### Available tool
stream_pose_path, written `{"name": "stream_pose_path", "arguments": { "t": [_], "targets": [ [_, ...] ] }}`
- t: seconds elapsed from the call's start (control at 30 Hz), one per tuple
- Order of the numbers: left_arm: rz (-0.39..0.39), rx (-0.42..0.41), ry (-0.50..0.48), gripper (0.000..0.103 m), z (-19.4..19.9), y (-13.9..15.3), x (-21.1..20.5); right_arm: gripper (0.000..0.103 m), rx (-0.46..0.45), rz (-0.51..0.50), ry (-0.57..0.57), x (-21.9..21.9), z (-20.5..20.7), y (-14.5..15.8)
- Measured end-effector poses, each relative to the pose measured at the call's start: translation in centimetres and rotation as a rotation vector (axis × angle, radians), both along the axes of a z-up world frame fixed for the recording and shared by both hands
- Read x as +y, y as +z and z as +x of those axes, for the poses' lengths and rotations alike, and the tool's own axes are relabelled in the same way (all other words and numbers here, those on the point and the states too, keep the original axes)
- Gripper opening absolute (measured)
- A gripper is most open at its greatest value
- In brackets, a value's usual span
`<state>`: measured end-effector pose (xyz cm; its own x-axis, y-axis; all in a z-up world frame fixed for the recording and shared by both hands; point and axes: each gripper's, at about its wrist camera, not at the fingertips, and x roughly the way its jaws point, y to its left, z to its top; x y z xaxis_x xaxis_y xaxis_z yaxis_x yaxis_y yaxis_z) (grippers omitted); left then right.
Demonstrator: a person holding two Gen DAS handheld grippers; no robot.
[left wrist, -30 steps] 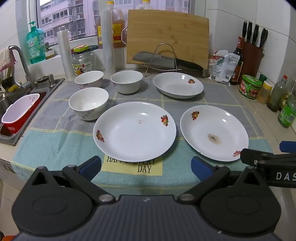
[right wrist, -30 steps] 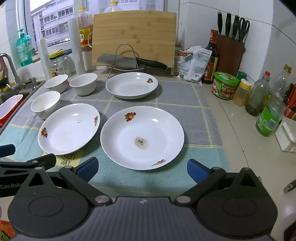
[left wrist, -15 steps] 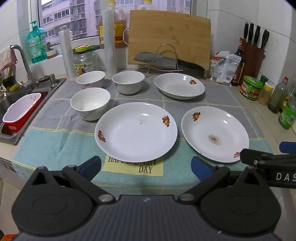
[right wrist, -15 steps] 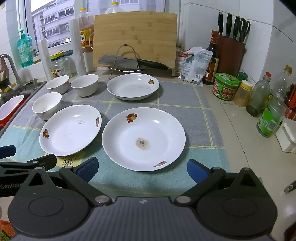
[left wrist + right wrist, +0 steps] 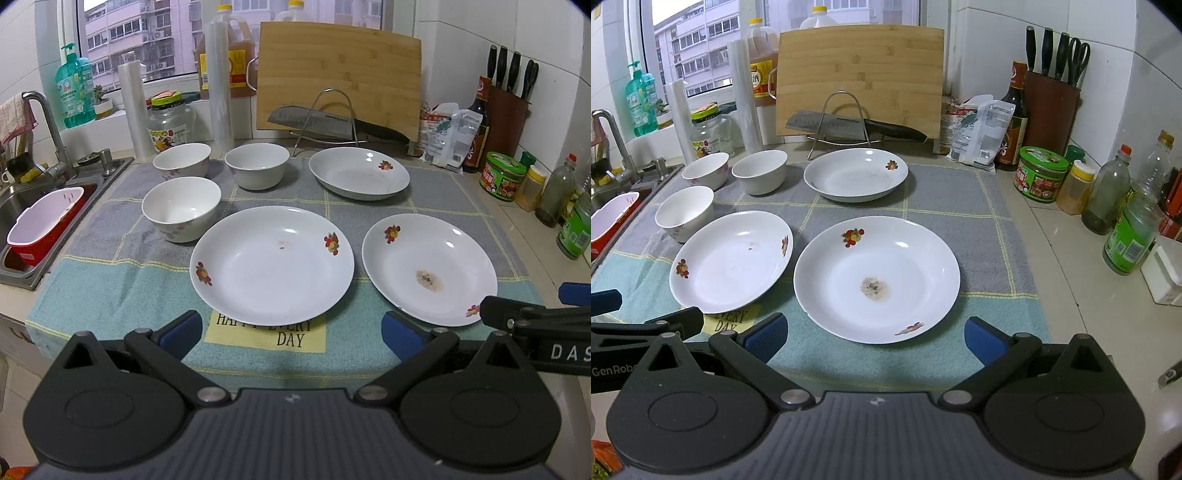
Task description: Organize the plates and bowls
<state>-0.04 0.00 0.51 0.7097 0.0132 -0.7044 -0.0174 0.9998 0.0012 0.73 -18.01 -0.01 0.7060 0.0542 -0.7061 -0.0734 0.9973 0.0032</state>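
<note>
Three white flower-printed plates lie on the cloth: a near-left plate [image 5: 271, 264] [image 5: 731, 260], a near-right plate [image 5: 428, 267] [image 5: 877, 278] with a brown stain, and a far plate [image 5: 358, 172] [image 5: 855, 174]. Three white bowls stand at the left: a near bowl [image 5: 181, 208] [image 5: 684, 212], a far-left bowl [image 5: 182, 159] [image 5: 705, 170] and a far-middle bowl [image 5: 256, 165] [image 5: 759, 171]. My left gripper [image 5: 291, 328] is open, just short of the near-left plate. My right gripper [image 5: 875, 334] is open at the near-right plate's front rim.
A sink [image 5: 22, 206] with a red-and-white tub [image 5: 44, 225] lies left. A cutting board [image 5: 338, 77], a knife on a wire rack [image 5: 332, 123], bottles and jars line the back. A knife block [image 5: 1051, 96], jars and bottles [image 5: 1132, 236] crowd the right counter.
Both grippers have edged slightly forward toward the plates, so the dishes look a little lower and nearer. Nothing on the cloth has moved.
</note>
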Motion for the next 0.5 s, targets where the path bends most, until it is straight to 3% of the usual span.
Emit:
{"name": "stream_pose_path", "arguments": {
  "t": [0.5],
  "targets": [
    [-0.002, -0.002, 0.004, 0.102, -0.09, 0.04, -0.05, 0.103, -0.003, 0.0, 0.0, 0.0, -0.02, 0.15]
  ]
}}
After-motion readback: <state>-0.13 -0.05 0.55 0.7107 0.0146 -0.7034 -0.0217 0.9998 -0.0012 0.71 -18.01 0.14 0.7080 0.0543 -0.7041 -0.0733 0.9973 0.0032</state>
